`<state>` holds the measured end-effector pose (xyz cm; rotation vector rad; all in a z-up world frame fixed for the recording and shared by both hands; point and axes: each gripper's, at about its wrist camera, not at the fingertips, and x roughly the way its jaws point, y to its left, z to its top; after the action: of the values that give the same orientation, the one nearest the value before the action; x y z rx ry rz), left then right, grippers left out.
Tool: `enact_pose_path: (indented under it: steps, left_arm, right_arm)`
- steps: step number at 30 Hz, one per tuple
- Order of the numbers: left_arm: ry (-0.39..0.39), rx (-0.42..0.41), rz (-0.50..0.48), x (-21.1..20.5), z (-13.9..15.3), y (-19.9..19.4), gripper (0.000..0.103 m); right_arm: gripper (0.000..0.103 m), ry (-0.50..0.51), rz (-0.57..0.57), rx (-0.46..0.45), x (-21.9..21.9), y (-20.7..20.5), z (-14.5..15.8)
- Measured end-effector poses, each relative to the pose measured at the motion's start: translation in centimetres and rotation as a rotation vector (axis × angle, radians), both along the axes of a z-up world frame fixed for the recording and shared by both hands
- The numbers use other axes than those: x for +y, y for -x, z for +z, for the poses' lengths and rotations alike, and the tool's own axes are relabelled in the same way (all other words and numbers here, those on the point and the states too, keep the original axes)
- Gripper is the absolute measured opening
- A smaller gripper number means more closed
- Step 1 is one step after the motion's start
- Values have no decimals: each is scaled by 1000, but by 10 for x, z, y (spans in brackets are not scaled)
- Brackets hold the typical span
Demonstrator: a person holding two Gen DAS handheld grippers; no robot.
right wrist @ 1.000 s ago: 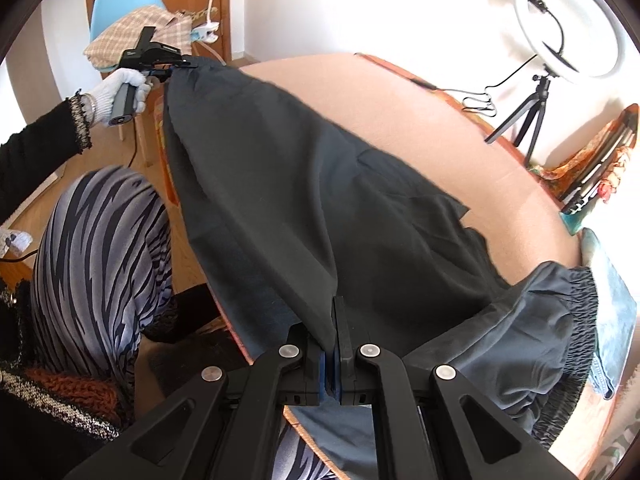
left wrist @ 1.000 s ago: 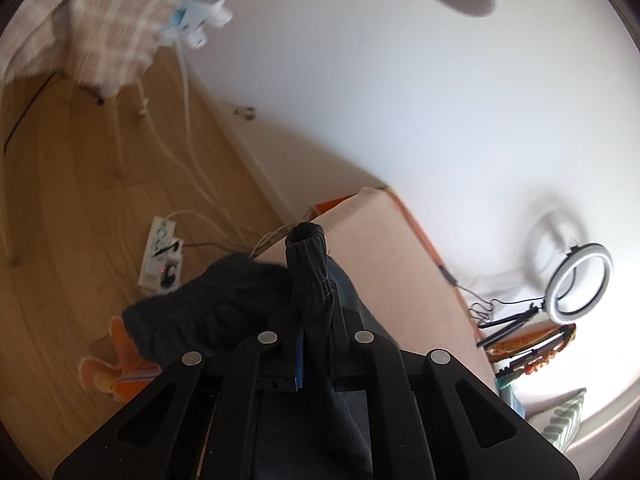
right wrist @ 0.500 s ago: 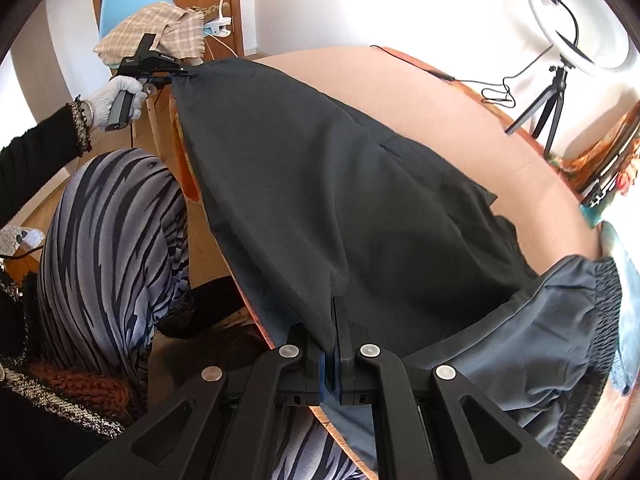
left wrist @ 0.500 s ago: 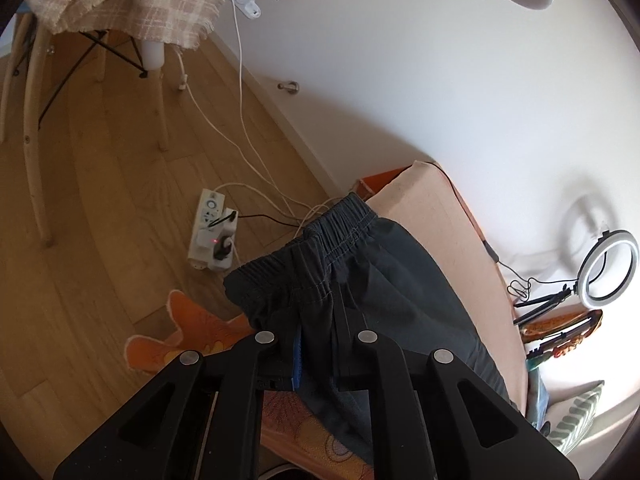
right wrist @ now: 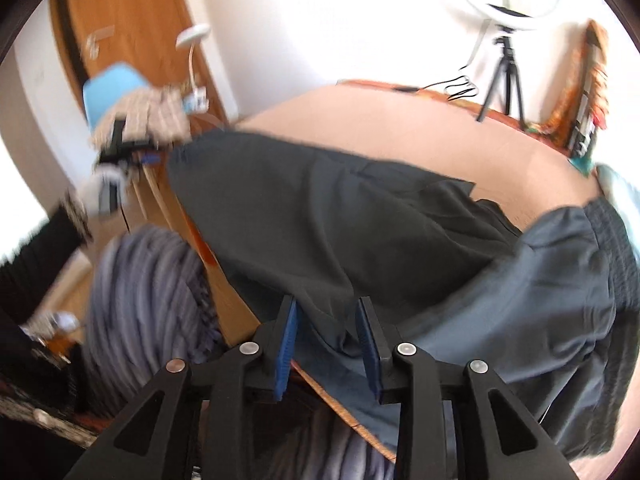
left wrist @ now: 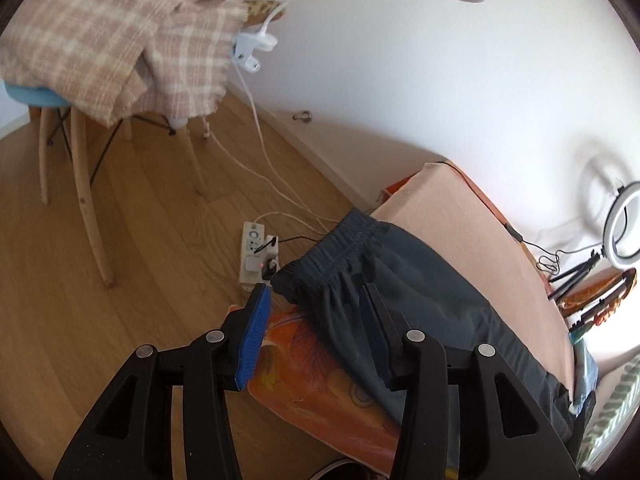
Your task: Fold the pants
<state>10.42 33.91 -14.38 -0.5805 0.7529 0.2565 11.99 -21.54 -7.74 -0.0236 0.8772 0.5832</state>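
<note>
pants (left wrist: 404, 280) are matt dark cloth with a gathered elastic waistband, floor (left wrist: 132, 240) is smooth wood, chair throw (left wrist: 108, 36) looks rough woven

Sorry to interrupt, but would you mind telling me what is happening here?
A person with a gripper in each hand is folding dark pants on a pink-covered surface. The jaws of the left gripper and right gripper have just been opening, and the pants lie spread on the surface, no longer pinched.
</note>
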Motion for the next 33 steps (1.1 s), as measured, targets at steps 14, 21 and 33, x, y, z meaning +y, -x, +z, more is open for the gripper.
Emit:
enact_pose_path:
  steps: [14,21,33]
  left_arm:
    - [112,-142,-519,-167,73,-56,55]
    - [182,-90,-811,-285,84,-97,56]
    - [202,65,-1224,-507,66,-113,59]
  right_arm:
    - [55,-88,-468,-35,-125,-3,22]
    - [65,-79,-687,11,-184,18,2]
    - [68,-139,-847,102,-251,39,-38]
